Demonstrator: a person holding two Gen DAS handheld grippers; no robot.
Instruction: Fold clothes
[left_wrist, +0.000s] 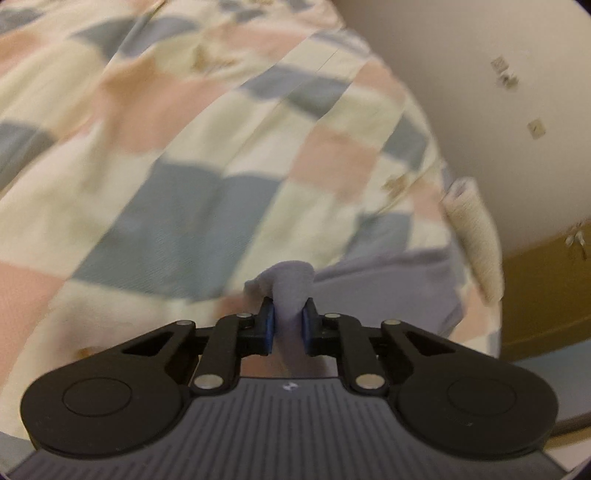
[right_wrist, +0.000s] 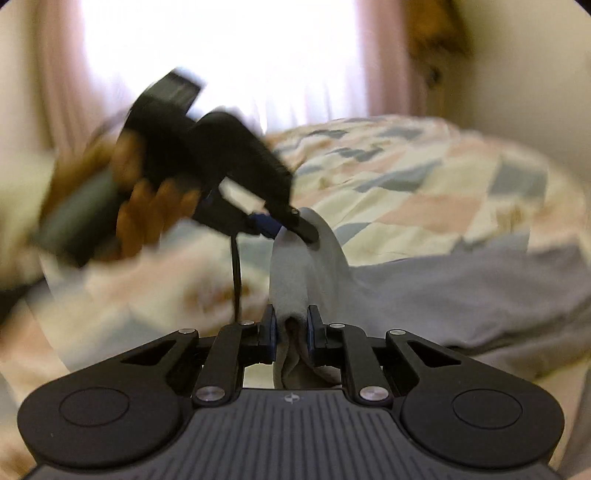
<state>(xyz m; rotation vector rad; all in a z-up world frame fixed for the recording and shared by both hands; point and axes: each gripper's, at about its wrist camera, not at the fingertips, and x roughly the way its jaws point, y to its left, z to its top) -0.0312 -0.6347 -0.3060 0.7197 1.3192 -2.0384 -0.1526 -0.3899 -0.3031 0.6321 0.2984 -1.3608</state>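
Note:
A pale grey-lavender garment (right_wrist: 461, 291) lies spread over a bed with a checked quilt (right_wrist: 424, 192). My right gripper (right_wrist: 290, 325) is shut on a bunched edge of it, which rises in a fold straight ahead. My left gripper (right_wrist: 291, 225), blurred and held by a hand (right_wrist: 155, 206), pinches the top of that same fold just beyond. In the left wrist view the left gripper (left_wrist: 288, 314) is shut on a tuft of the garment (left_wrist: 388, 288), whose rest trails off to the right over the quilt (left_wrist: 184, 147).
The bed's edge curves down on the right, where a cream ribbed cloth (left_wrist: 476, 236) hangs beside a beige wall (left_wrist: 498, 110). A bright curtained window (right_wrist: 221, 55) stands behind the bed. A black cable (right_wrist: 236, 273) dangles from the left gripper.

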